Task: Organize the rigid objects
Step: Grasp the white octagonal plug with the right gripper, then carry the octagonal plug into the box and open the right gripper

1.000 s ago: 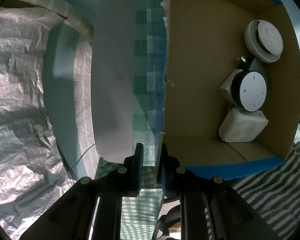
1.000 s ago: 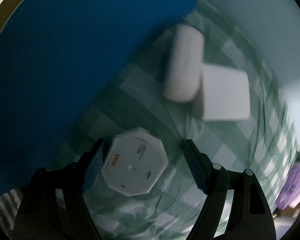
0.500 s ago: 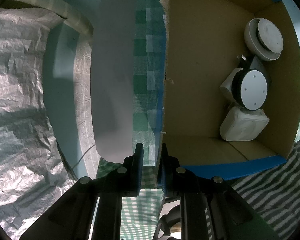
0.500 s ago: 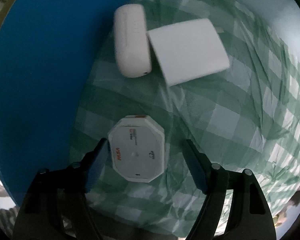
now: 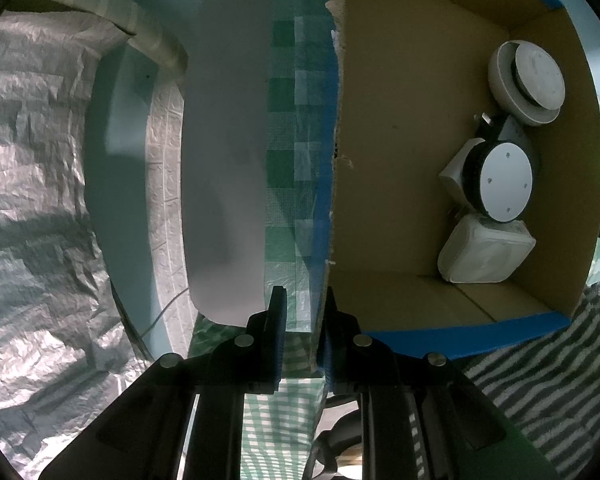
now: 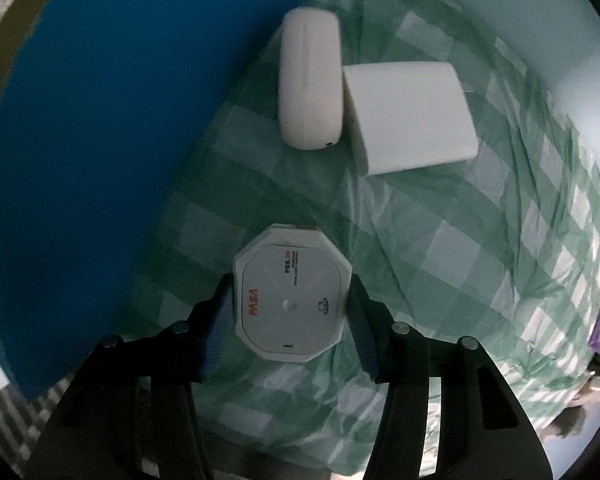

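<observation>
**Octagonal device between closing jaws, box wall pinched**

Green-and-white checked cloth (image 6: 440, 248) covers the surface under everything in the right wrist view, creased and dim. At the lower centre of that frame lies a white octagonal device (image 6: 290, 300) with orange lettering, flat on the cloth. The right hand-held gripper (image 6: 290, 312) points down over it, one blue-padded finger on each side, and its jaws are closing on the device; the pads look to be at its edges, though firm pressure cannot be confirmed. In the upper centre a white oval case (image 6: 310, 80) lies just beside a white rectangular block (image 6: 412, 112), their long sides touching or nearly so. A blue box side (image 6: 100, 140) fills the upper left of the frame.

In the left wrist view the left hand-held gripper (image 5: 302, 332) sits at the bottom centre, clenched on the torn cardboard wall (image 5: 328, 240) of an open box, which runs up the middle of the frame. Inside the box (image 5: 400, 120), at the right, three white things are grouped against the far wall: a round disc-shaped unit (image 5: 528, 80) uppermost, a black-rimmed round device (image 5: 500, 180) below it, and a rounded square container (image 5: 484, 256) lowest, each touching the next. A pale sheet (image 5: 224, 160) hangs left of the wall, with crinkled silver foil (image 5: 32, 200) at the far left.
</observation>
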Demonstrator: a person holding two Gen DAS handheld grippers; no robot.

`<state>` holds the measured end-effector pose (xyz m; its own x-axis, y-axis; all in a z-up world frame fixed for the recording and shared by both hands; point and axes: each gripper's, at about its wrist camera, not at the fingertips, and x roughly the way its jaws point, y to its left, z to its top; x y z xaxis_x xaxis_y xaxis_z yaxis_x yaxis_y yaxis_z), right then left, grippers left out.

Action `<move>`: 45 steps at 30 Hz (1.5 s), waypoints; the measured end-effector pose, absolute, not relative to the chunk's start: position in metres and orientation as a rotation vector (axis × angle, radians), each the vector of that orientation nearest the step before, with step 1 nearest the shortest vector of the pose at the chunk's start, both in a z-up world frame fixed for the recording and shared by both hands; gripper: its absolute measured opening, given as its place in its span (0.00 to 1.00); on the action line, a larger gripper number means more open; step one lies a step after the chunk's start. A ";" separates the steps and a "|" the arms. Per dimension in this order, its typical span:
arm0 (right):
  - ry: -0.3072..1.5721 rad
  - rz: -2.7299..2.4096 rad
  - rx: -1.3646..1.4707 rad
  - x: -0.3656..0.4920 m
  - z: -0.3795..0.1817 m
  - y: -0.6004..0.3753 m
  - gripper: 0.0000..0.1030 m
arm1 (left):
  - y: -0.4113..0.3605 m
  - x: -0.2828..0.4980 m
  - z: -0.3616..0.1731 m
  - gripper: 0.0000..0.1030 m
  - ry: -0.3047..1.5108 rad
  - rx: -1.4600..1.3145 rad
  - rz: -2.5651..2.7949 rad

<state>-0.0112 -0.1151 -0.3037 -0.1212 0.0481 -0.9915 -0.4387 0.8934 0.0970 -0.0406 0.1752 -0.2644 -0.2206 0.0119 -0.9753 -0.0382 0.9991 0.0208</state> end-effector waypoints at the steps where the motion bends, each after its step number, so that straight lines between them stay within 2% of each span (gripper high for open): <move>1: 1.645 0.431 -0.292 -0.004 -0.297 -0.117 0.52 | 0.175 -0.041 -0.265 0.15 1.793 -0.020 0.044; 14: 1.595 0.452 -0.160 0.011 -0.260 -0.157 0.52 | 0.175 -0.040 -0.264 0.15 1.795 -0.006 0.043; 22: 1.532 0.509 -0.125 0.024 -0.202 -0.171 0.52 | 0.175 -0.041 -0.263 0.15 1.793 -0.002 0.044; 29: 1.462 0.590 -0.156 0.022 -0.156 -0.127 0.52 | 0.174 -0.042 -0.261 0.15 1.789 -0.002 0.045; 45: 1.408 0.704 -0.295 0.020 -0.171 -0.047 0.52 | 0.174 -0.045 -0.252 0.15 1.765 -0.009 0.053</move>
<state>0.0199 -0.0467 -0.1705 0.0042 0.2725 -0.9621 -0.6065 0.7657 0.2142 -0.0454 0.1741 -0.2524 -0.1935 0.0234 -0.9808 -0.0358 0.9989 0.0309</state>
